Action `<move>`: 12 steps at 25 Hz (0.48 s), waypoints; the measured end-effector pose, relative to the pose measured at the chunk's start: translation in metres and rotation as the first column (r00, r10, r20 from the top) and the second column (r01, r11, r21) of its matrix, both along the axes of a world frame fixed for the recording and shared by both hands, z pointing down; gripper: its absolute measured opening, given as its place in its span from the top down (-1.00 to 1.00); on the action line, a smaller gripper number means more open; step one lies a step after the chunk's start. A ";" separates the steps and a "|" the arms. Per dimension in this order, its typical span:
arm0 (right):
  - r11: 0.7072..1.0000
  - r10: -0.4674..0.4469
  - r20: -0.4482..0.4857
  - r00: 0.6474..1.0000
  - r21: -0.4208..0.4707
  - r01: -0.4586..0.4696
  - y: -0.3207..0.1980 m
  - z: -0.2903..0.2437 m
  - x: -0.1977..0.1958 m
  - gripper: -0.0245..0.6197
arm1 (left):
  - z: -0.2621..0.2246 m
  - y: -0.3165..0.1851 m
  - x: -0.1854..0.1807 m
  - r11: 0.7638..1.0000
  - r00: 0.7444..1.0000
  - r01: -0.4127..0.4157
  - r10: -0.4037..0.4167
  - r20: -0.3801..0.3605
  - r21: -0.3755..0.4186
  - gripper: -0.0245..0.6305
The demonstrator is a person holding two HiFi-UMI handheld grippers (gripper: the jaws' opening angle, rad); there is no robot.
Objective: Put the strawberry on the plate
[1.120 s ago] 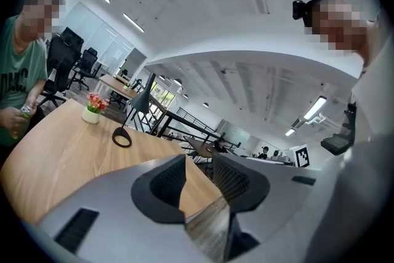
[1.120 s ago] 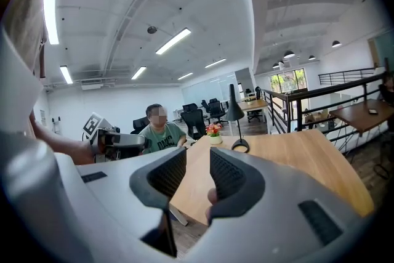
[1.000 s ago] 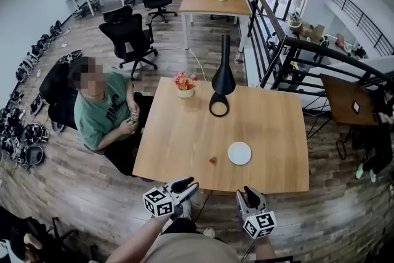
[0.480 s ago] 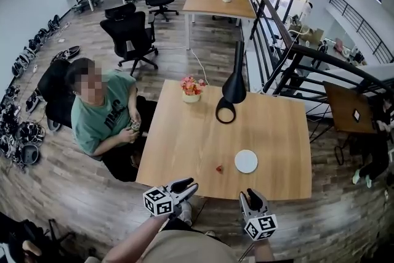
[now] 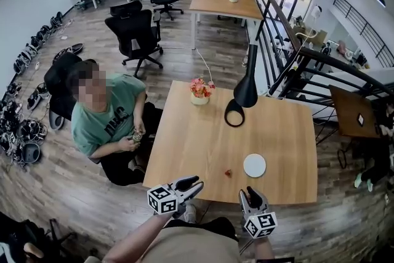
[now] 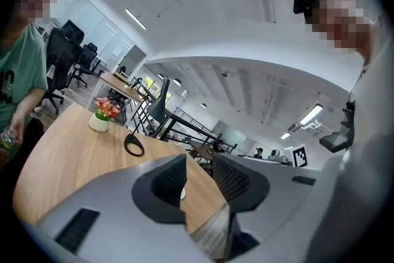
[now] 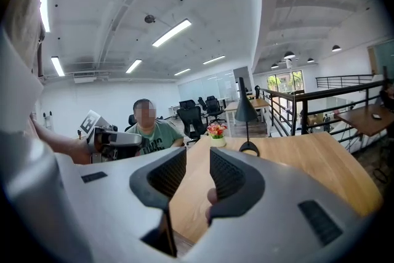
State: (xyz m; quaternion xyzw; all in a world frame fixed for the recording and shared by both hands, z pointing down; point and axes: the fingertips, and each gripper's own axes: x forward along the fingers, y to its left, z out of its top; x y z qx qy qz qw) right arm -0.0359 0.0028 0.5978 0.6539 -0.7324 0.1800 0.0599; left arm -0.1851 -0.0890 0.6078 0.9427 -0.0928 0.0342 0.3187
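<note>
A small red strawberry (image 5: 228,173) lies on the wooden table (image 5: 197,145) near its front edge. Just to its right sits a round white plate (image 5: 254,165), apart from the berry. My left gripper (image 5: 192,184) hovers at the table's front edge, left of the strawberry, its jaws open and empty. My right gripper (image 5: 251,196) hangs just off the front edge below the plate, also open and empty. In the left gripper view the left gripper (image 6: 197,164) frames a sliver of the plate (image 6: 182,193). The right gripper (image 7: 198,160) looks along the tabletop.
A black lamp (image 5: 245,93) with a ring base (image 5: 234,114) and a flower pot (image 5: 200,90) stand at the table's far side. A person in a green shirt (image 5: 104,117) sits at the left edge. Railings (image 5: 295,64) run behind on the right.
The view has shifted: the table, strawberry and plate now sit further right and lower in the head view. Both grippers keep about the same place and stay open.
</note>
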 end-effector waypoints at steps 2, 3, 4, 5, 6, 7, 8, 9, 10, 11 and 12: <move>1.000 -0.012 -0.001 1.000 -0.006 0.012 -0.007 0.001 -0.005 0.60 | -0.003 -0.005 -0.006 1.000 1.000 0.013 -0.013 -0.004 -0.002 0.55; 1.000 -0.016 -0.002 1.000 -0.009 0.016 -0.011 0.002 -0.007 0.60 | -0.004 -0.007 -0.008 1.000 1.000 0.018 -0.018 -0.005 -0.002 0.55; 1.000 -0.022 -0.003 1.000 -0.011 0.022 -0.015 0.003 -0.008 0.60 | -0.004 -0.009 -0.010 1.000 1.000 0.023 -0.023 -0.005 -0.003 0.55; 1.000 -0.029 -0.005 1.000 -0.012 0.029 -0.018 0.003 -0.010 0.60 | -0.003 -0.010 -0.012 1.000 1.000 0.027 -0.027 -0.003 -0.003 0.55; 0.999 -0.037 -0.010 0.999 -0.013 0.037 -0.021 0.004 -0.011 0.60 | -0.001 -0.012 -0.013 0.999 0.999 0.033 -0.033 -0.001 -0.004 0.55; 0.999 -0.046 -0.018 0.999 -0.014 0.046 -0.024 0.005 -0.011 0.60 | 0.001 -0.015 -0.014 0.999 0.999 0.039 -0.039 0.002 -0.006 0.55; 0.998 -0.056 -0.026 0.998 -0.015 0.055 -0.027 0.005 -0.010 0.60 | 0.004 -0.017 -0.013 0.999 0.999 0.045 -0.045 0.005 -0.009 0.55; 0.998 -0.064 -0.033 0.997 -0.016 0.063 -0.029 0.005 -0.008 0.60 | 0.006 -0.018 -0.013 0.999 0.999 0.052 -0.052 0.009 -0.013 0.55; 0.997 -0.071 -0.038 0.997 -0.019 0.070 -0.030 0.005 -0.006 0.60 | 0.008 -0.019 -0.011 0.998 0.998 0.059 -0.059 0.013 -0.017 0.55; 0.997 -0.077 -0.040 0.996 -0.022 0.076 -0.031 0.005 -0.002 0.60 | 0.009 -0.020 -0.009 0.998 0.998 0.064 -0.064 0.018 -0.021 0.55; 0.996 -0.081 -0.041 0.996 -0.025 0.080 -0.031 0.005 0.002 0.60 | 0.010 -0.019 -0.006 0.997 0.997 0.068 -0.067 0.023 -0.023 0.55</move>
